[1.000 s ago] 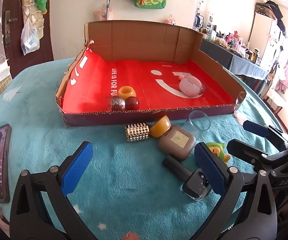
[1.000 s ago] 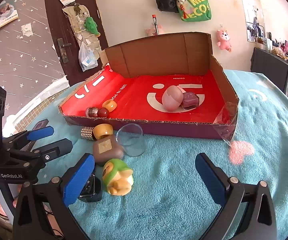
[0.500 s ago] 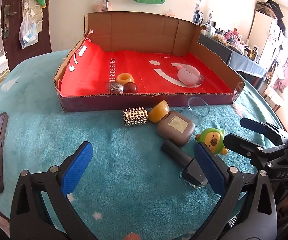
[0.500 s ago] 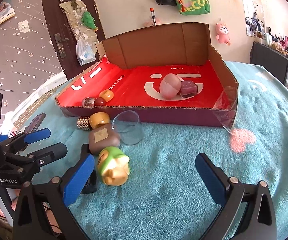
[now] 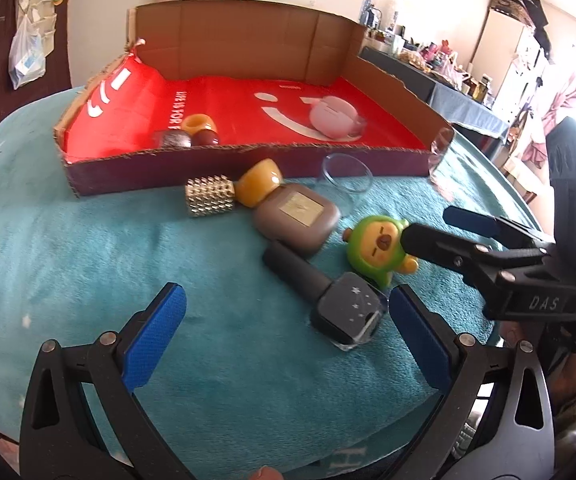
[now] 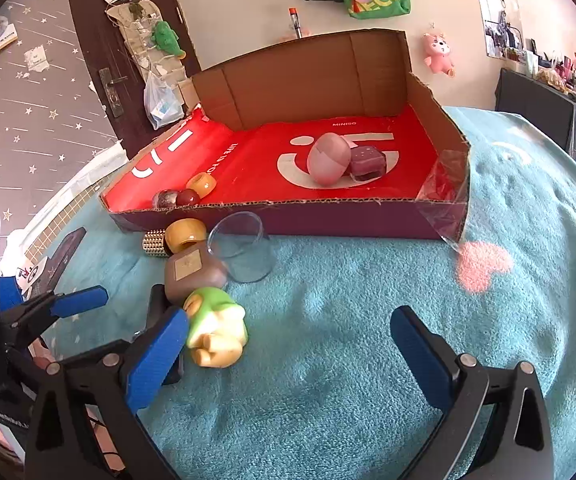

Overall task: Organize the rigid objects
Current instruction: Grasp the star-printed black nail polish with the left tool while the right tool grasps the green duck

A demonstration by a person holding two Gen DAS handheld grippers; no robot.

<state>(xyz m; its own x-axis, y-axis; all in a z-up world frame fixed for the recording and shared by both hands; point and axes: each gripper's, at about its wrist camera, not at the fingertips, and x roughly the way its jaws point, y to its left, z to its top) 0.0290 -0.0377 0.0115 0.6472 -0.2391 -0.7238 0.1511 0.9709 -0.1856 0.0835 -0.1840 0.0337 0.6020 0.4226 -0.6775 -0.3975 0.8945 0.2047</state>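
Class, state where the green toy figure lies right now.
The green toy figure lies on the teal blanket outside the cardboard box, beside the brown case and the dark bottle, by the right gripper.

Worktop under a teal fleece cover (image 5: 88,264), with a box and loose small things on it.

A shallow cardboard box (image 5: 248,164) with a red lining sits toward the far side. Just in front of it lie a studded gold cylinder (image 5: 210,201), an amber ring (image 5: 258,187), a clear cup (image 6: 244,252) on its side, a brown rounded case (image 5: 298,220), a dark bottle (image 5: 324,290) and a green figurine (image 5: 380,250). A phone (image 6: 62,258) lies well to the left.
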